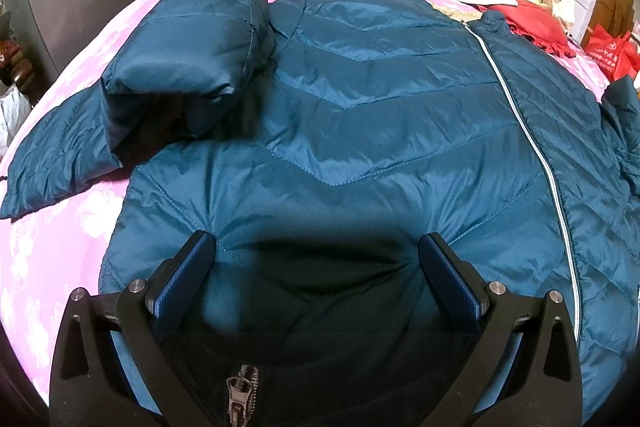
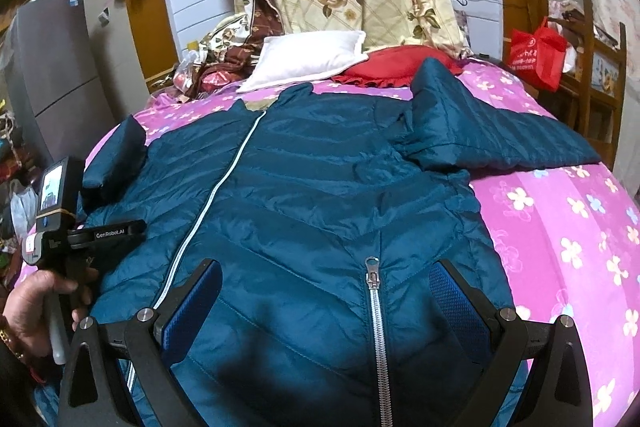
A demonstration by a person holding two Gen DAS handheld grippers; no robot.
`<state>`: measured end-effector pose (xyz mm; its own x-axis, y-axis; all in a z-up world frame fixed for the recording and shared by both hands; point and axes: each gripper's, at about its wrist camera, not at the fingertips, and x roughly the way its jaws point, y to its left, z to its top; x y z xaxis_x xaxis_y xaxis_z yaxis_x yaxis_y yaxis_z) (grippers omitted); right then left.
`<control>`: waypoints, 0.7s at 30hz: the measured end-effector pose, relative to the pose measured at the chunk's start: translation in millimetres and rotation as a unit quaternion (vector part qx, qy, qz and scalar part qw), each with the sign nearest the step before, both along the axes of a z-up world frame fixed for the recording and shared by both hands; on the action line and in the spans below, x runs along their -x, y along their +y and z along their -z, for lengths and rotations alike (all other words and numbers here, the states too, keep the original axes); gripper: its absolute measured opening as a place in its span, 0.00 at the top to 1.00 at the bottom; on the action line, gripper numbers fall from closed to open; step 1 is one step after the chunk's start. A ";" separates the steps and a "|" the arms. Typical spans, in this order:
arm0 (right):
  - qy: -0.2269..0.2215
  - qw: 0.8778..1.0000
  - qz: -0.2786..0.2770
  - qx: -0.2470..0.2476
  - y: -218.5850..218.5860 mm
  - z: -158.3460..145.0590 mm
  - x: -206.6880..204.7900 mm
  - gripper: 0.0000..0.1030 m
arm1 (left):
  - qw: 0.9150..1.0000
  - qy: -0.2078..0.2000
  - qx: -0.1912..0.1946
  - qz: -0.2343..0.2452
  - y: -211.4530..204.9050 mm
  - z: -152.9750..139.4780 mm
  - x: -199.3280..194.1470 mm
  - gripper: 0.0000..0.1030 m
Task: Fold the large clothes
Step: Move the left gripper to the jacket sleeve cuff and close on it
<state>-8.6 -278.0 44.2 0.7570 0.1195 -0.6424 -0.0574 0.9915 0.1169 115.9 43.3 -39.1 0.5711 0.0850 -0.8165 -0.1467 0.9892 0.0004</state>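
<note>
In the left wrist view, a teal quilted jacket (image 1: 360, 115) lies front-up across a pink flowered bedsheet (image 1: 52, 247) and fills most of the frame. The left gripper (image 1: 318, 247) hangs over the hem at the bottom centre, jaws spread wide with nothing between them. A pocket zip pull (image 1: 240, 391) shows at the very bottom edge. At upper left, one sleeve (image 1: 192, 39) is bunched into a puffy hump, with its lower part trailing toward the left edge. The main front zipper (image 1: 532, 131) runs down the right side of the frame.

To fold well from here, that humped sleeve probably needs flattening and laying across the chest first. The shell looks slick and springy, so I judge a deep pinch through both layers holds better than a fingertip nip.

In the right wrist view, the same jacket (image 2: 304, 187) spreads from centre to bottom, collar toward the white pillow (image 2: 308, 57) and red cushion (image 2: 400, 65) at the top. The right gripper (image 2: 326, 277) also stands wide and empty over the hem, straddling a second pocket zip (image 2: 374, 291). The other sleeve (image 2: 492, 131) stretches out to the upper right, fairly flat. At lower left a hand (image 2: 36, 311) holds the left device (image 2: 60, 211).

Both tools should grasp matching points so the fold stays square, avoiding the zip teeth.
</note>
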 end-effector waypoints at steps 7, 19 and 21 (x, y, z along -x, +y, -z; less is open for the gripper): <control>-0.002 1.000 -0.001 -0.001 -0.9 -0.7 0.5 0.00 | 1.000 0.000 0.002 -0.001 0.4 0.5 0.2 0.00; 0.001 1.000 0.000 -0.003 -0.3 -0.3 -0.8 0.00 | 1.000 -0.007 0.012 0.000 3.9 -2.1 3.7 0.00; 0.010 1.000 0.001 -0.005 0.7 2.0 -3.8 0.00 | 1.000 -0.010 0.010 -0.001 6.4 -8.0 6.8 0.00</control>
<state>-4.8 -277.3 42.2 0.7437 0.1236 -0.6570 -0.0523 0.9905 0.1271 109.1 49.7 -31.0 0.5866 0.0692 -0.8069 -0.1481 0.9887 -0.0229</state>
